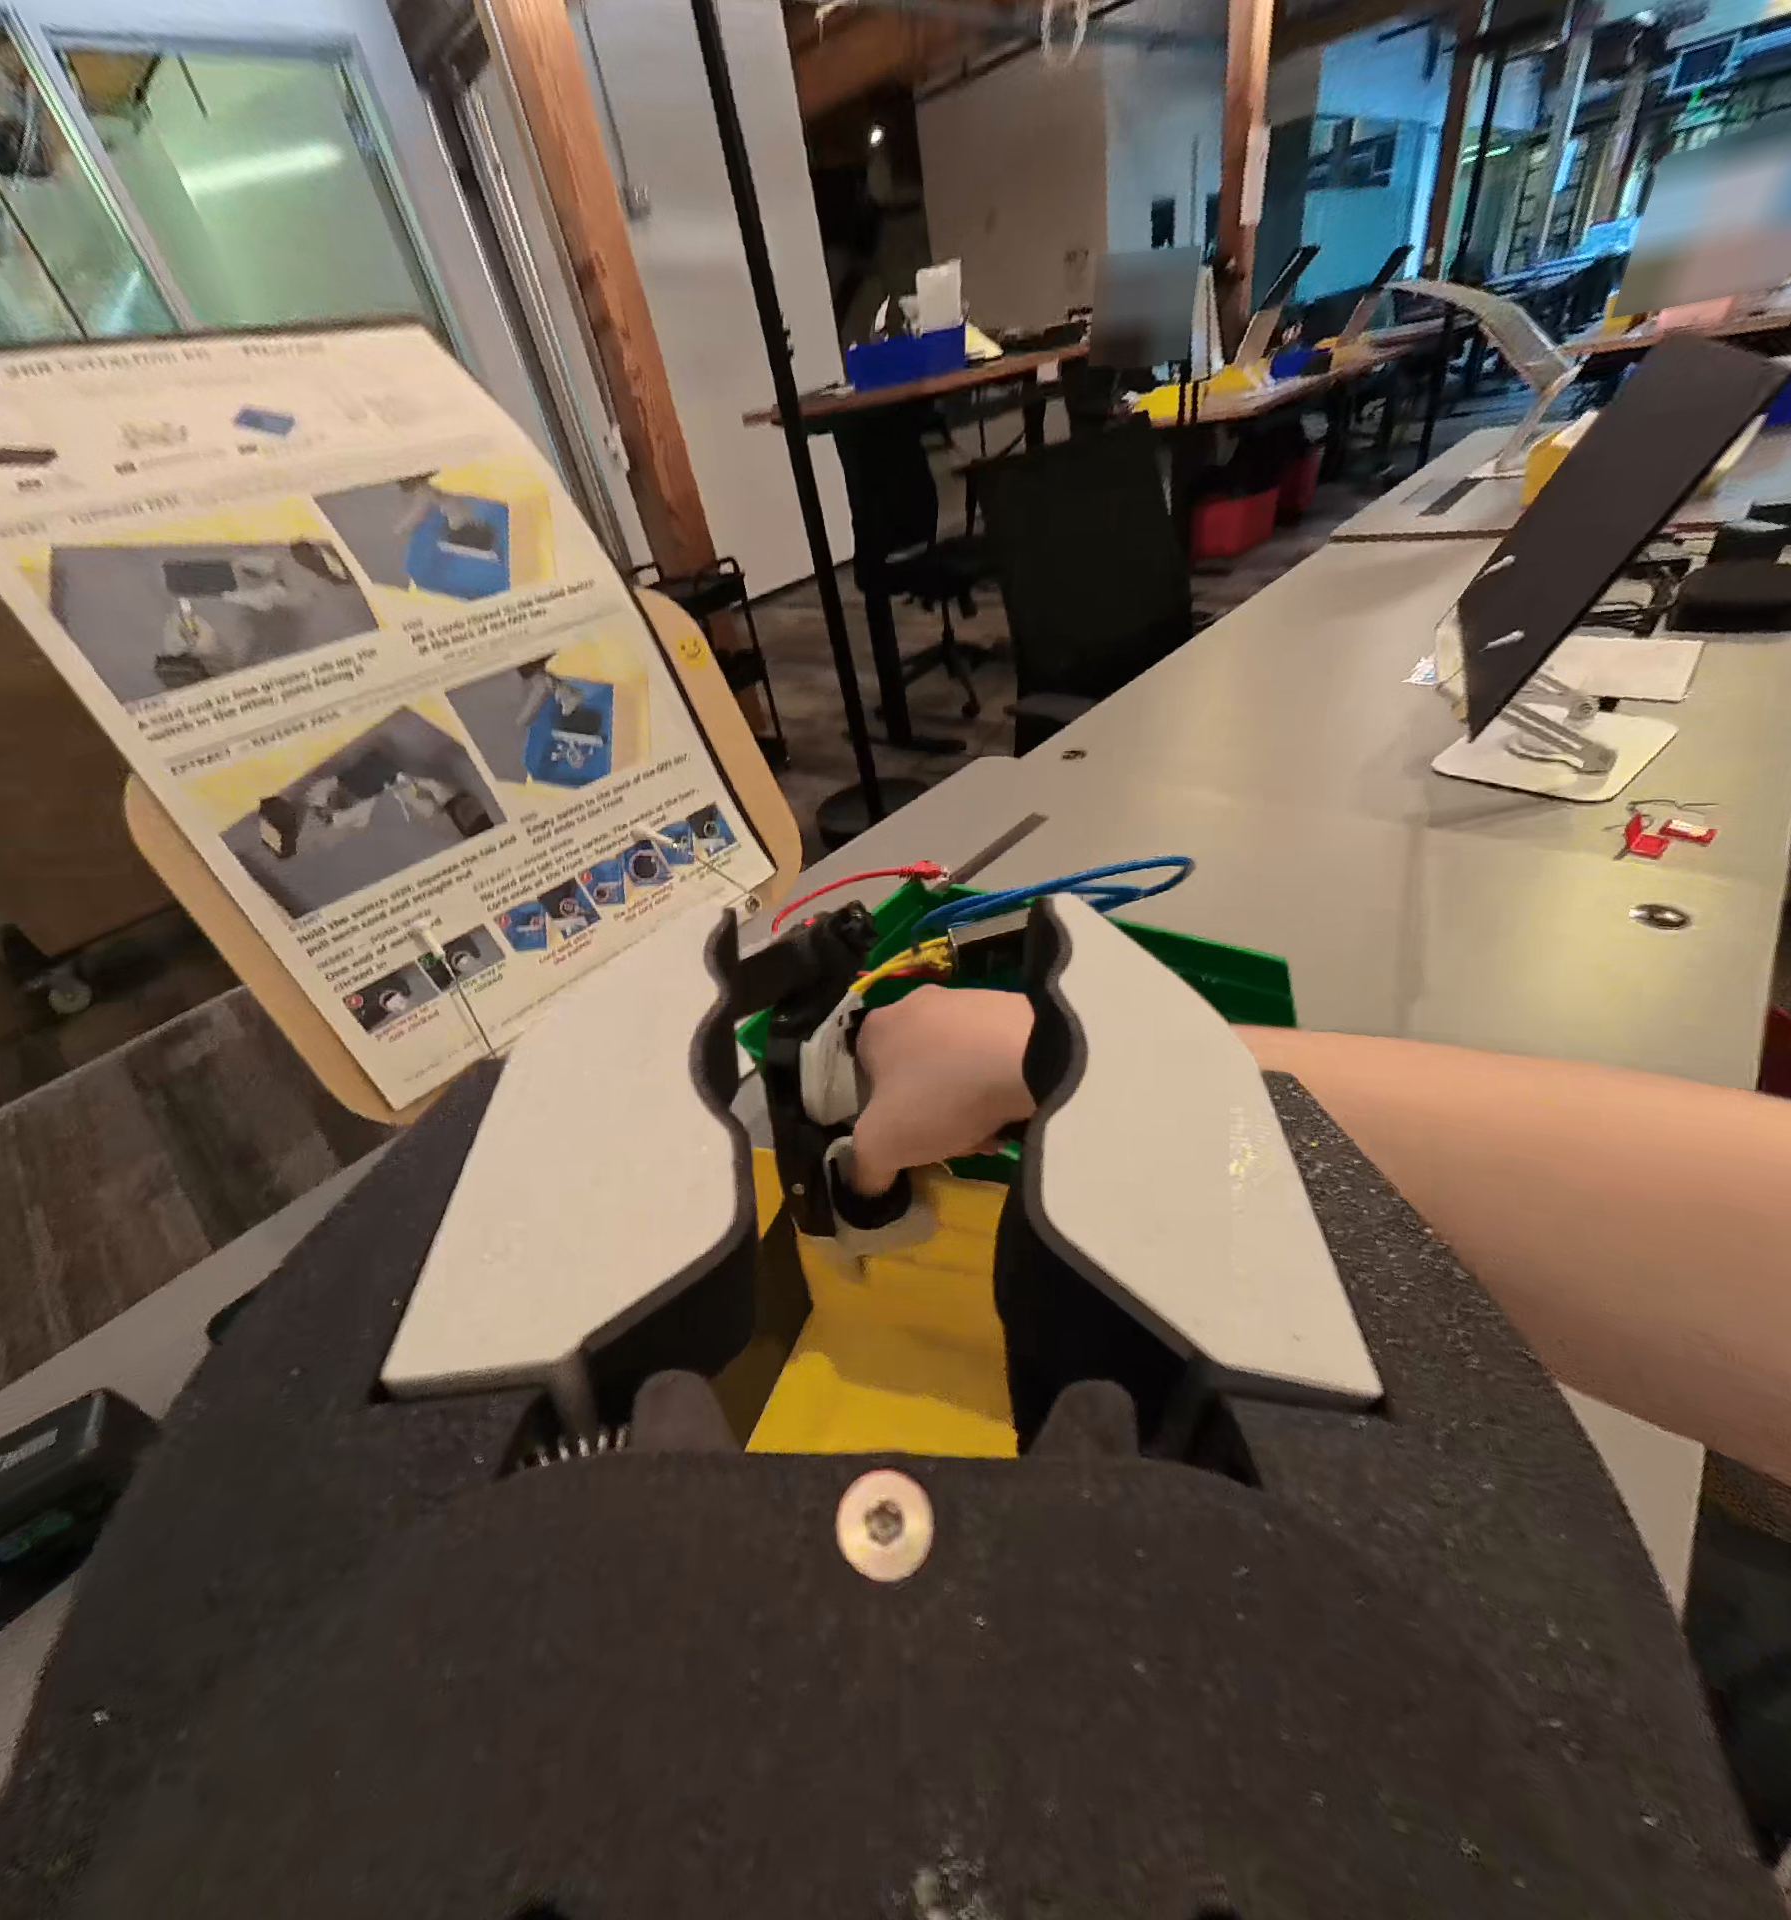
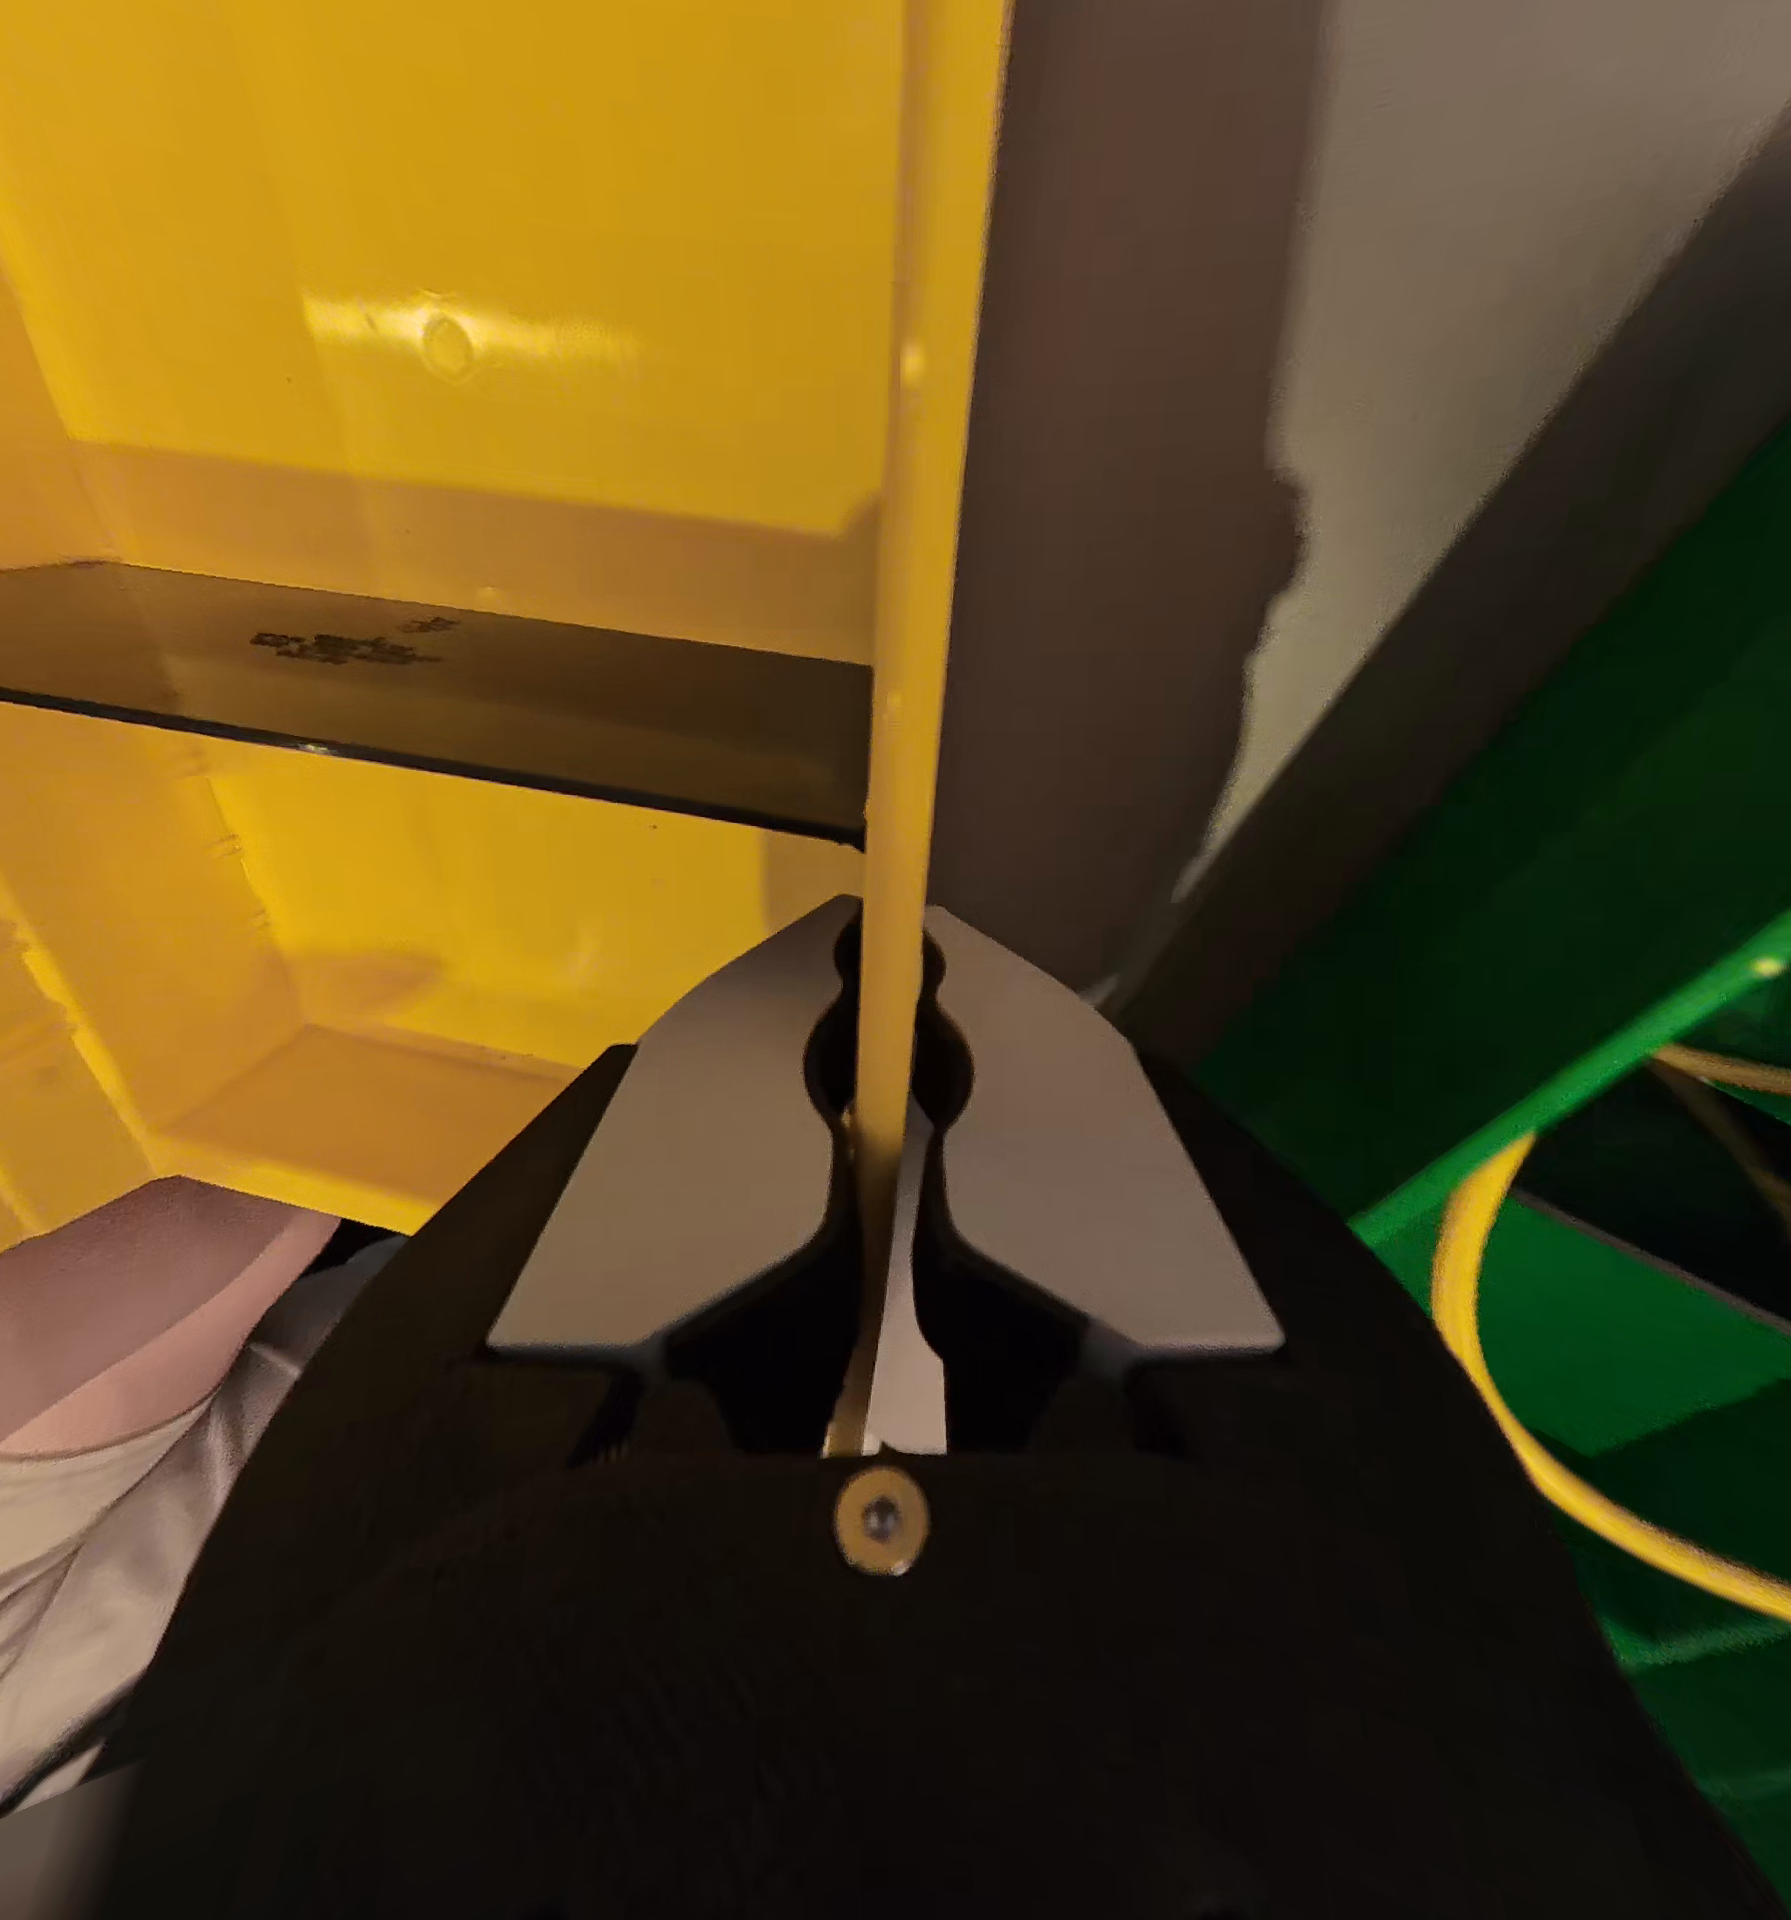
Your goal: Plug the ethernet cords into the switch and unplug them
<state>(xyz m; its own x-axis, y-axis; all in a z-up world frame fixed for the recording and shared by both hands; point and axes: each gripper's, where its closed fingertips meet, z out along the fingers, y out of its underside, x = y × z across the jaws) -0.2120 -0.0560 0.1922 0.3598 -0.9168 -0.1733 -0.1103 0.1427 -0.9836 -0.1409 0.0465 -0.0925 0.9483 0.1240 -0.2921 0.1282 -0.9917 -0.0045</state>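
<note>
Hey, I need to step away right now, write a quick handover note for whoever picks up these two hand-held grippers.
Right hand-held gripper: shut on the side wall of the yellow bin, both pads pressing it.
Left hand-held gripper: open, nothing held, hovering above the bins.
Things: the switch sits in the green bin with yellow cords at it; a blue cord loops above, and a red cord's free plug sticks up. A black divider crosses the yellow bin.
Done: cannot tell how many cords are seated.
Left: probably steady the yellow bin, then carry on plugging and unplugging cords.
</note>
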